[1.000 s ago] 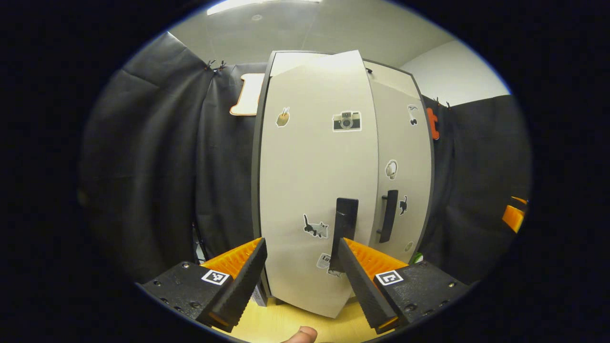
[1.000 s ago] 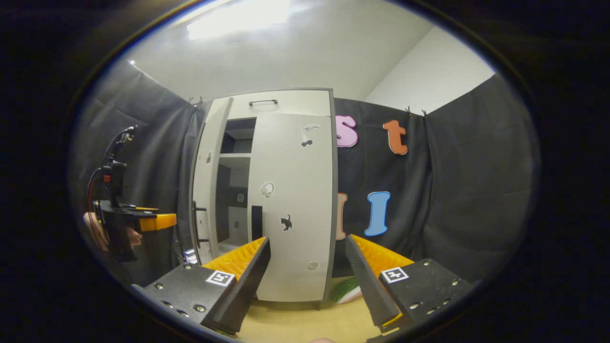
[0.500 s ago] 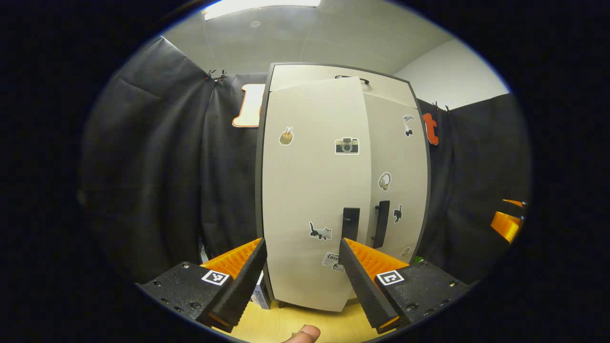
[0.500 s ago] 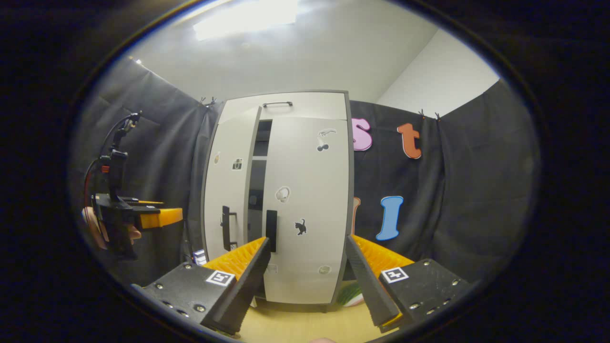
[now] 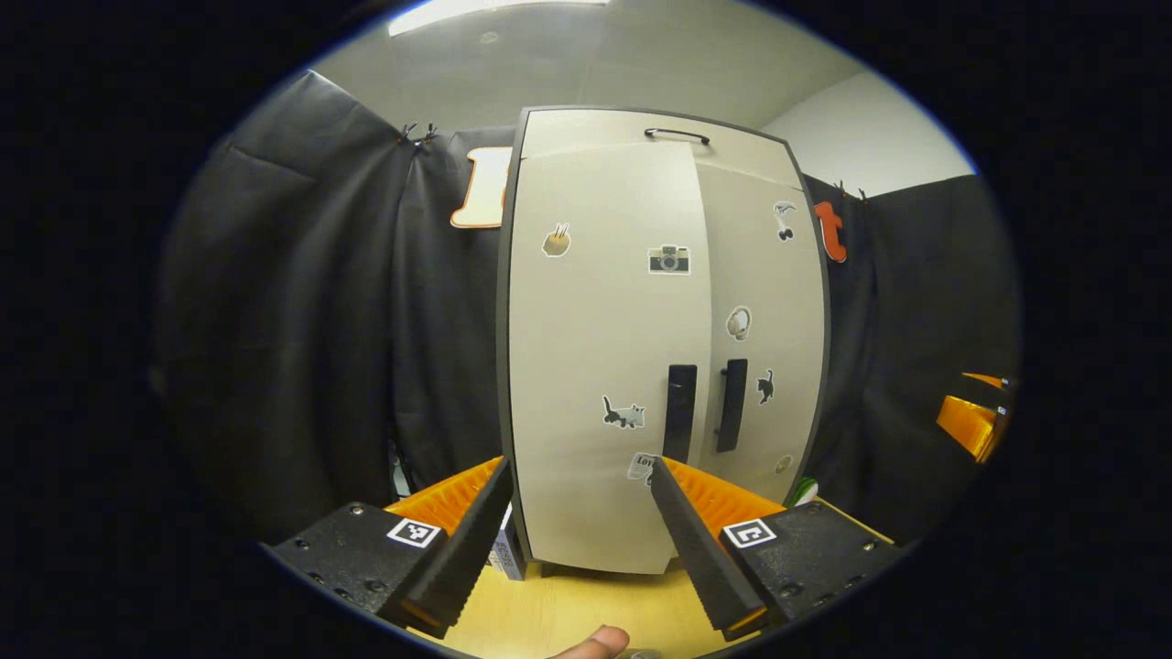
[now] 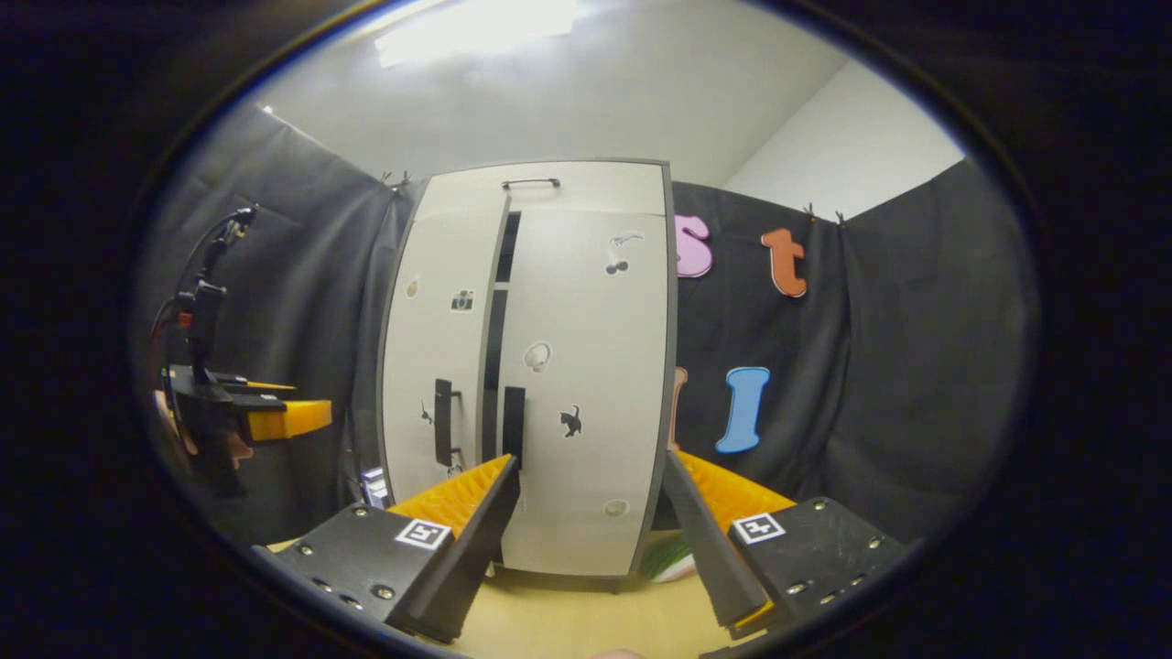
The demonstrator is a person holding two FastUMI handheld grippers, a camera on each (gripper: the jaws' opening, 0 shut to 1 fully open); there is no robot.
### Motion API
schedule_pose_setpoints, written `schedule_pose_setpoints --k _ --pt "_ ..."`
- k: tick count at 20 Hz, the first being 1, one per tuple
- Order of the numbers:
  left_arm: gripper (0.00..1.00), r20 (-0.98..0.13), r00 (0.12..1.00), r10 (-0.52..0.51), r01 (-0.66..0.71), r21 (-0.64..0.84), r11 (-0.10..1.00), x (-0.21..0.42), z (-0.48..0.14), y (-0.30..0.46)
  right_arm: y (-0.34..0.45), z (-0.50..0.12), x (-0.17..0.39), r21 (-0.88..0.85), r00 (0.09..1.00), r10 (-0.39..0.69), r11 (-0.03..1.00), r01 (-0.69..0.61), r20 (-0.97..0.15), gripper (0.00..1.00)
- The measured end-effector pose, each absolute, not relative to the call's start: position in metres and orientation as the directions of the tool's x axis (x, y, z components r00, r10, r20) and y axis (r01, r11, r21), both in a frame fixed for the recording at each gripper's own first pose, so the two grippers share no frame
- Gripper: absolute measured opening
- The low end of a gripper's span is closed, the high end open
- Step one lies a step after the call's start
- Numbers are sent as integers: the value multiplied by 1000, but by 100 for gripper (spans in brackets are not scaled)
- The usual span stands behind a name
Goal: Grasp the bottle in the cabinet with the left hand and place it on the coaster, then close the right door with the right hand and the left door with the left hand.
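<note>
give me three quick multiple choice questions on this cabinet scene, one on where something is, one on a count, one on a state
1. Where is the camera sticker?
A. on the left door
B. on the right door
C. on the top panel

2. How many upright dark handles are on the two doors?
A. one
B. two
C. four

3. How does the left door stand in the right gripper view?
A. wide open
C. almost shut, a dark gap left
B. taken off

Answers:
1. A, it sits on the left door, left of the seam between the doors.
2. B, one handle on the left door and one handle on the right door.
3. C, a narrow dark gap runs between the doors.
</note>
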State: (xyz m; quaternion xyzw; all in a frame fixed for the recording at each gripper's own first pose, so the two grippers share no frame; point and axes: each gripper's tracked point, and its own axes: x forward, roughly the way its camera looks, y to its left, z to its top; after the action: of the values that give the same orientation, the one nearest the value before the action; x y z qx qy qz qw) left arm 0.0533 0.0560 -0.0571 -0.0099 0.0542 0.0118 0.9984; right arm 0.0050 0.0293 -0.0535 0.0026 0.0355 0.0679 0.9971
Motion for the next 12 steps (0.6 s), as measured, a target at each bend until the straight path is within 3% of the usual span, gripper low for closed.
schedule_pose_setpoints --k 4,6,7,11,12 --pt "96 -101 995 -27 24 -31 999 47 -56 41 19 -54 3 12 992 105 994 -104 -64 96" --pt "96 -86 995 -41 39 -28 999 46 -53 37 12 -51 3 10 995 80 997 -80 -56 92" --pt "96 -84 995 -47 45 -25 999 47 -52 35 13 -50 2 14 995 81 997 -80 -52 96" --pt "96 -86 994 -72 66 -71 995 46 -48 28 10 -46 -1 20 997 70 997 -69 -37 93" --pt "96 -87 993 -74 67 -83 994 47 -46 28 11 -45 0 16 997 71 997 -71 -32 96"
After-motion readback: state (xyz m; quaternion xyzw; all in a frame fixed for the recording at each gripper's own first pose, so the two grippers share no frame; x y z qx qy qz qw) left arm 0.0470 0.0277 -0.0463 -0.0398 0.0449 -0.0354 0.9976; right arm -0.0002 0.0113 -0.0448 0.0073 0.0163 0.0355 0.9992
